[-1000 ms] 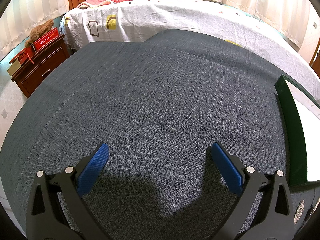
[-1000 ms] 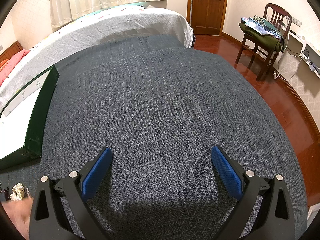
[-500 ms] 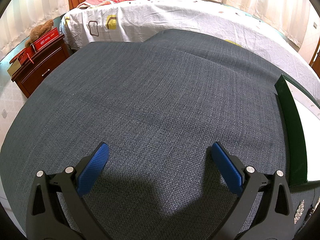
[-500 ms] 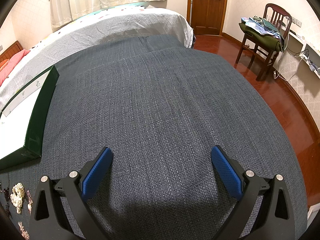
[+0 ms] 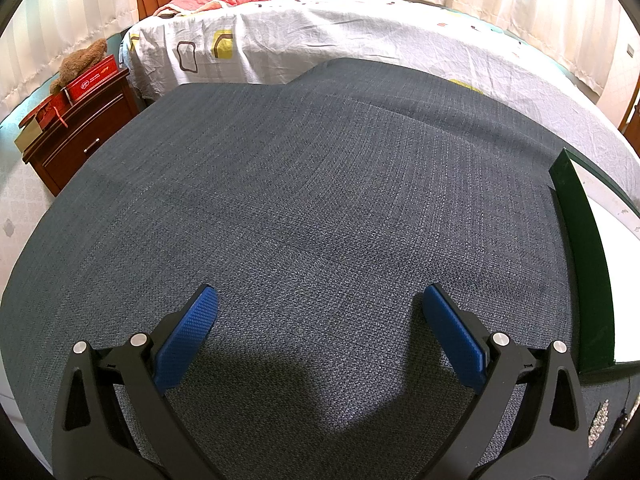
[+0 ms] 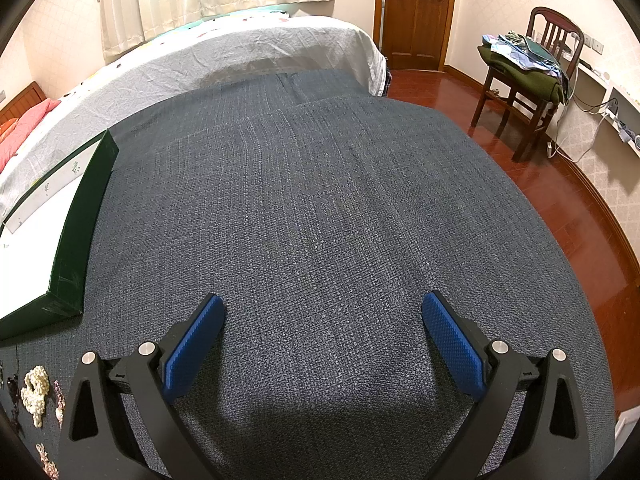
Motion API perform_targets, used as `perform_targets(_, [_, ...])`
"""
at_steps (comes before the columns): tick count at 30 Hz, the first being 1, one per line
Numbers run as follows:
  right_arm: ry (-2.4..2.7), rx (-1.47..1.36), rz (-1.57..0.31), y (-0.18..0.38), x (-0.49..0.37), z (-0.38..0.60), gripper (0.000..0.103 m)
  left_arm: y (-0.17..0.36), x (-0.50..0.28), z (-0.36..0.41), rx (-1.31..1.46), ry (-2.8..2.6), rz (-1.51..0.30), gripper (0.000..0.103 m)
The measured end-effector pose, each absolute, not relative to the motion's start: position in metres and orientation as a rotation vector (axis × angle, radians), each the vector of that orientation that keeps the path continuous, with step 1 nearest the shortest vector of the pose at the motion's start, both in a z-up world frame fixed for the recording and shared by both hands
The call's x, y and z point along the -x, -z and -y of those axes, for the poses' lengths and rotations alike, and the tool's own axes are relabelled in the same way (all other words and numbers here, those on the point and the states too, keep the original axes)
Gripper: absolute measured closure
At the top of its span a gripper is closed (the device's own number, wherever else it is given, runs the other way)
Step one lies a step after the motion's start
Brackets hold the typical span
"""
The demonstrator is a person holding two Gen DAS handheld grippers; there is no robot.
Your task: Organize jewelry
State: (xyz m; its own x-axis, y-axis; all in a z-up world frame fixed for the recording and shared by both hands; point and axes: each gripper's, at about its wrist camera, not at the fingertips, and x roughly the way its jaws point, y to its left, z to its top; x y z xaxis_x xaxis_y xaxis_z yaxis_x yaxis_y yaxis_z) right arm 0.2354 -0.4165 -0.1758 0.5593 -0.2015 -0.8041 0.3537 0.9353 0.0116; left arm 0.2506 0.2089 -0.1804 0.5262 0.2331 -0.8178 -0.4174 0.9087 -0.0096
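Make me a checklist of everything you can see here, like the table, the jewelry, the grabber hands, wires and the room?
Surface: dark grey cloth covers the table, mostly bare.
Job's things: green box with a white inside; pearl piece and small pink pieces on the cloth in front of it; sparkly piece near the box corner.
Clutter: nothing seen on the cloth.
Grippers: left gripper open, holding nothing; right gripper open, holding nothing.
Cables: white wires by the wall shelf, away from the table.
Surroundings: bed, nightstand, chair with piled clothes, door.
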Motion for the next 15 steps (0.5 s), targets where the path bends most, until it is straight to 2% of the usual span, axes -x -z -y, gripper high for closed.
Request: perform_targets(15, [0.329, -0.18, -0.922, 0.1756, -0.2356, 0.4165, 0.006, 0.1801, -0.2506, -0.2082, 0.215, -0.393, -0.94, 0.003])
